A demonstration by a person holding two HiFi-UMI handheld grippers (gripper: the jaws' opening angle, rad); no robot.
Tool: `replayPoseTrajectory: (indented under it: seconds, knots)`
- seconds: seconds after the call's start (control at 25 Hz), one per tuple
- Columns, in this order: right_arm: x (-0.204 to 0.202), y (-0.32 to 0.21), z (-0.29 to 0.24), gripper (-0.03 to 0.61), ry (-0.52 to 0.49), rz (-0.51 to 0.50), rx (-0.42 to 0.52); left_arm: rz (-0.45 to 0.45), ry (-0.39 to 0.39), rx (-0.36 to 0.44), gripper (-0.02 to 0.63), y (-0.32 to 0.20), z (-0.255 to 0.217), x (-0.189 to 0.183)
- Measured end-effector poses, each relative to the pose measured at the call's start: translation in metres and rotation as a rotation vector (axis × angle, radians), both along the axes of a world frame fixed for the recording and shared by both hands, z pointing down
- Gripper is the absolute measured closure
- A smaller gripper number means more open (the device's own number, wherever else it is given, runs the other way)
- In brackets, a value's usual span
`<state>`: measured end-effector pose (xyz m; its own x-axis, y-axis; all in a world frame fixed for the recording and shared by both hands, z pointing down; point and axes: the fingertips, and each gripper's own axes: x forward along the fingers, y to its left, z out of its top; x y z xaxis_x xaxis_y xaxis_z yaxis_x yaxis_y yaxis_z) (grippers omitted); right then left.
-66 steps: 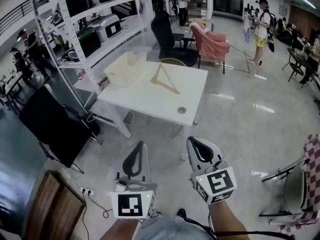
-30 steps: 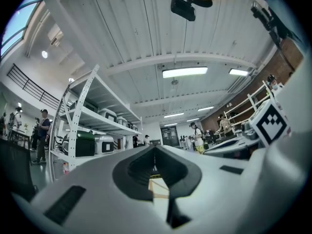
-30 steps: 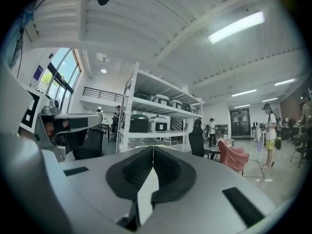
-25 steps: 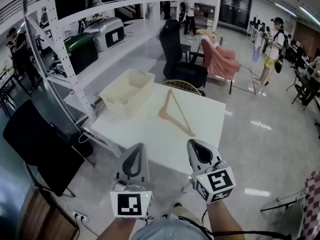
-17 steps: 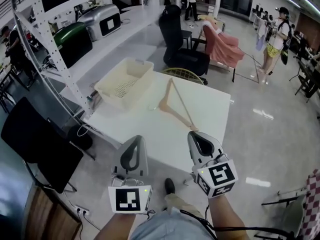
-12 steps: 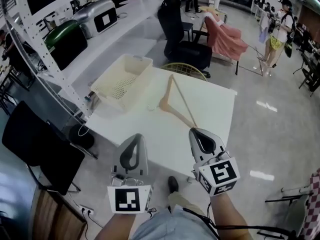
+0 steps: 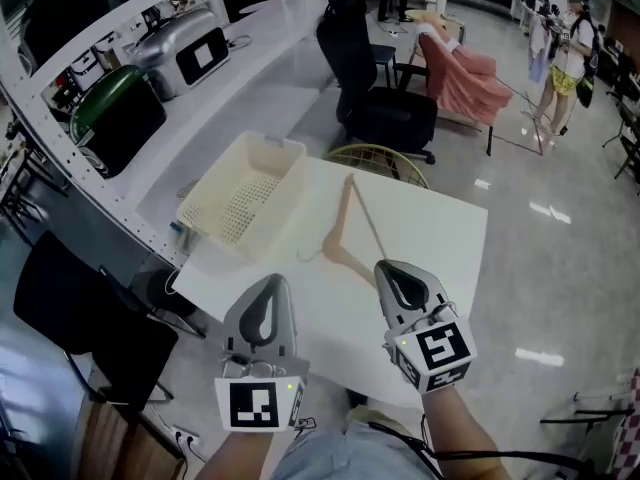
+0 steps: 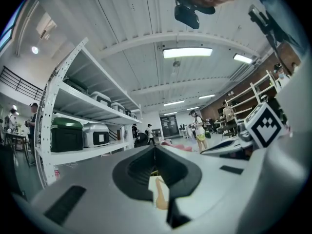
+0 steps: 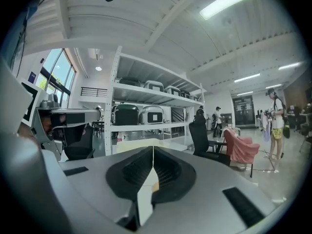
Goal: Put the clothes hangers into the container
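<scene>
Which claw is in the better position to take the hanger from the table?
Right. The right claw, shut for now, points at the near end of the hanger. The left claw, also shut, is farther from it, on the side of the basket.

White table (image 7: 432, 236) bears a cream basket (image 7: 212, 176); a wooden hanger (image 7: 337, 224) lies beside it.

Wooden hanger (image 7: 341, 218) flat, just right of cream perforated container (image 7: 240, 203).

Hanger (image 7: 340, 218) right of container (image 7: 240, 203), on table (image 7: 440, 258).
</scene>
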<state>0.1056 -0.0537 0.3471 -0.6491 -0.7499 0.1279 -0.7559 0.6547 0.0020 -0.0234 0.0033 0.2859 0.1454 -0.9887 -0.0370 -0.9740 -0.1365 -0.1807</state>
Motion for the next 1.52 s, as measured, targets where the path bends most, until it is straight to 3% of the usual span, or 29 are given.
replayPoseTrajectory:
  seconds: [0.32, 0.52, 0.72, 1.12, 1.2, 1.52]
  knots:
    - [-0.013, -0.042, -0.019, 0.566, -0.013, -0.03, 0.034, -0.025, -0.02, 0.043, 0.601, -0.035, -0.023, -0.008]
    - [-0.022, -0.065, 0.003, 0.566, 0.021, -0.033, -0.013, -0.002, -0.006, 0.026, 0.601, -0.061, -0.01, -0.014]
    - [-0.036, -0.086, 0.045, 0.566, 0.075, -0.033, -0.096, 0.035, 0.07, -0.07, 0.601, -0.092, 0.023, -0.022]
    - [-0.055, -0.118, 0.14, 0.562, 0.168, -0.056, -0.269, 0.081, 0.113, -0.188, 0.601, -0.15, 0.094, -0.034]
    - [-0.06, -0.115, 0.166, 0.467, 0.206, -0.075, -0.323, 0.087, 0.12, -0.221, 0.601, -0.158, 0.11, -0.036]
    - [-0.068, -0.119, 0.235, 0.419, 0.389, -0.126, -0.42, 0.118, 0.156, -0.32, 0.6, -0.186, 0.16, -0.04]
